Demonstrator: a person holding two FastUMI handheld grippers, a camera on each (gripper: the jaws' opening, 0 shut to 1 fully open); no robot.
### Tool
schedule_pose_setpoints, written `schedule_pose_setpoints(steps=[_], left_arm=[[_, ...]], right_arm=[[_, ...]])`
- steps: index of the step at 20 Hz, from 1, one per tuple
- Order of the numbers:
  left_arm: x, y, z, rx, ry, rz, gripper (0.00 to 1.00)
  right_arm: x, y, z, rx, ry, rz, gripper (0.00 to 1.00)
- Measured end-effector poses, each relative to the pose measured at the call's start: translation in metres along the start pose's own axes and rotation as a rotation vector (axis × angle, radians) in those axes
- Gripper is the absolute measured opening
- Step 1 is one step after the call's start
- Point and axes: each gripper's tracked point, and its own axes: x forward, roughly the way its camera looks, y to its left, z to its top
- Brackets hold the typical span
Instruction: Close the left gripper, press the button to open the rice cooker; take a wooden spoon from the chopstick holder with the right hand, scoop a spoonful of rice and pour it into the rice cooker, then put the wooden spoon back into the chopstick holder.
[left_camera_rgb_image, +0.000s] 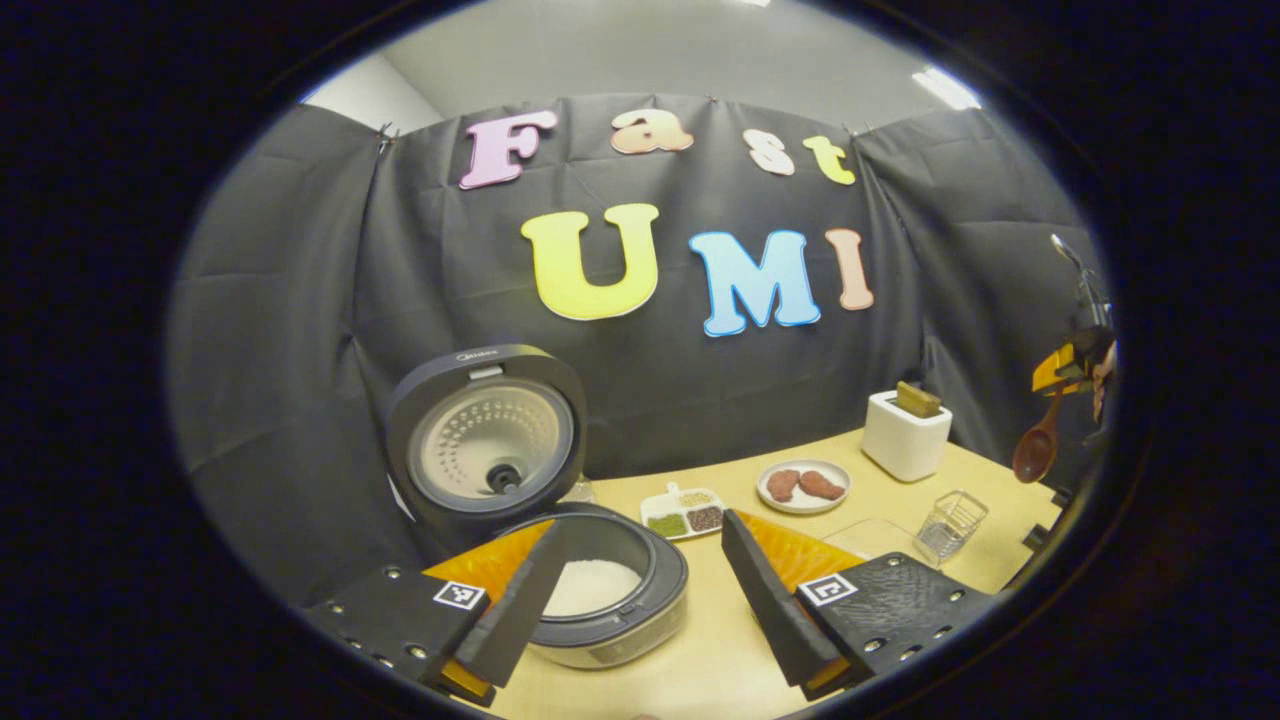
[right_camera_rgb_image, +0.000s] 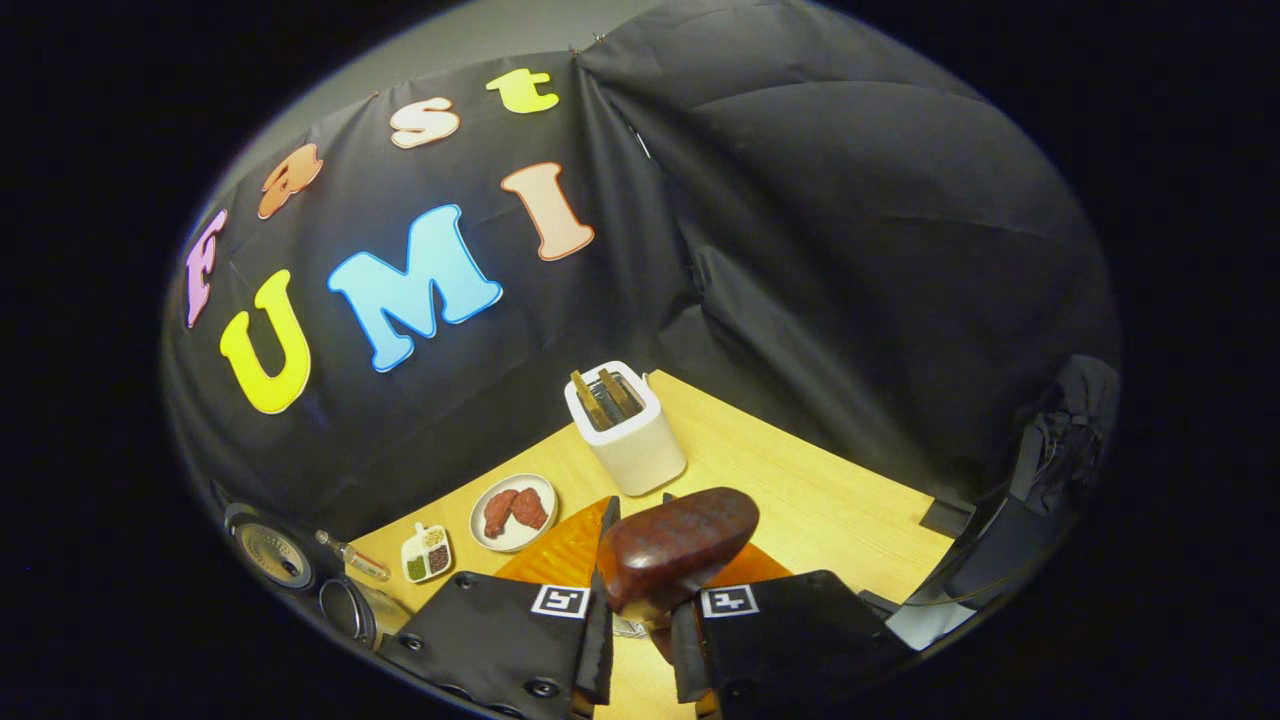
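Here, in the right gripper view, the right gripper (right_camera_rgb_image: 640, 610) has its two fingers drawn close together on the handle of a wooden spoon (right_camera_rgb_image: 680, 545), whose dark bowl rises just above the fingertips and tilts up toward the right; the handle itself is mostly hidden between the fingers, so its lower end cannot be made out. Behind the spoon bowl stands a white toaster (right_camera_rgb_image: 630, 430) with two slices in its slots, on a pale wooden table (right_camera_rgb_image: 820, 500). To the left of it lie a plate of meat (right_camera_rgb_image: 513, 511) and a small divided dish of grains (right_camera_rgb_image: 427, 552), and at the far left edge the open rice cooker (right_camera_rgb_image: 300, 575) is cut off and blurred. In the left gripper view, the left gripper (left_camera_rgb_image: 640, 590) holds its fingers wide apart with nothing between them. Its left finger partly covers the rice cooker (left_camera_rgb_image: 560, 560), which stands just behind with its lid raised upright and white rice (left_camera_rgb_image: 592, 585) visible in the inner pot. Farther back on the table (left_camera_rgb_image: 700, 650) sit the divided dish (left_camera_rgb_image: 684, 512), the plate of meat (left_camera_rgb_image: 803, 485) and the toaster (left_camera_rgb_image: 906, 433), and nearer on the right a small wire chopstick holder (left_camera_rgb_image: 950, 525) stands upright. At the far right edge, the other gripper (left_camera_rgb_image: 1075, 365) hangs above the table with the spoon (left_camera_rgb_image: 1038, 445) pointing bowl-down, its long axis near vertical, well above the wire holder.
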Motion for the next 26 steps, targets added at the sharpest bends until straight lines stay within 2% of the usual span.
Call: schedule_pose_setpoints(steps=[1, 6, 8, 10, 11, 12, 13, 14, 17, 18, 19, 21, 24, 25, 26], left_arm=[[-0.001, 0.002, -0.006, -0.023, 0.01, -0.004, 0.99], [-0.015, 0.033, -0.016, -0.061, 0.02, 0.03, 0.96], [-0.025, 0.052, -0.02, -0.046, 0.025, 0.057, 0.98], [-0.035, 0.062, -0.023, -0.055, 0.026, 0.067, 0.96], [-0.039, 0.068, -0.029, -0.064, 0.033, 0.077, 0.97], [-0.042, 0.075, -0.035, -0.074, 0.042, 0.09, 0.97], [-0.046, 0.081, -0.04, -0.086, 0.049, 0.105, 0.99], [-0.049, 0.085, -0.044, -0.097, 0.056, 0.117, 0.99], [-0.06, 0.1, -0.06, -0.138, 0.08, 0.155, 0.99], [-0.064, 0.105, -0.065, -0.154, 0.089, 0.165, 0.99], [-0.067, 0.108, -0.072, -0.171, 0.099, 0.175, 0.99], [-0.073, 0.112, -0.086, -0.215, 0.126, 0.192, 0.99], [-0.082, 0.11, -0.105, -0.258, 0.156, 0.202, 0.98], [-0.084, 0.11, -0.11, -0.26, 0.164, 0.207, 0.98], [-0.085, 0.11, -0.113, -0.258, 0.17, 0.211, 0.98]], right_arm=[[-0.005, 0.009, -0.002, 0.007, 0.003, 0.015, 0.26], [-0.02, 0.063, -0.013, 0.031, 0.011, 0.11, 0.27], [-0.022, 0.089, -0.018, 0.011, 0.018, 0.151, 0.23], [-0.021, 0.116, -0.023, -0.009, 0.029, 0.193, 0.23], [-0.019, 0.129, -0.028, -0.02, 0.039, 0.213, 0.26], [-0.016, 0.142, -0.034, -0.032, 0.051, 0.232, 0.22], [-0.014, 0.154, -0.04, -0.046, 0.065, 0.251, 0.23], [-0.012, 0.165, -0.047, -0.063, 0.078, 0.269, 0.26], [0.001, 0.192, -0.067, -0.143, 0.107, 0.3, 0.27], [0.006, 0.199, -0.076, -0.172, 0.123, 0.307, 0.23], [0.01, 0.204, -0.086, -0.198, 0.143, 0.314, 0.26], [0.017, 0.217, -0.106, -0.263, 0.168, 0.344, 0.27], [0.028, 0.222, -0.141, -0.383, 0.213, 0.37, 0.26], [0.033, 0.222, -0.151, -0.409, 0.229, 0.369, 0.22], [0.036, 0.224, -0.162, -0.43, 0.248, 0.372, 0.26]])
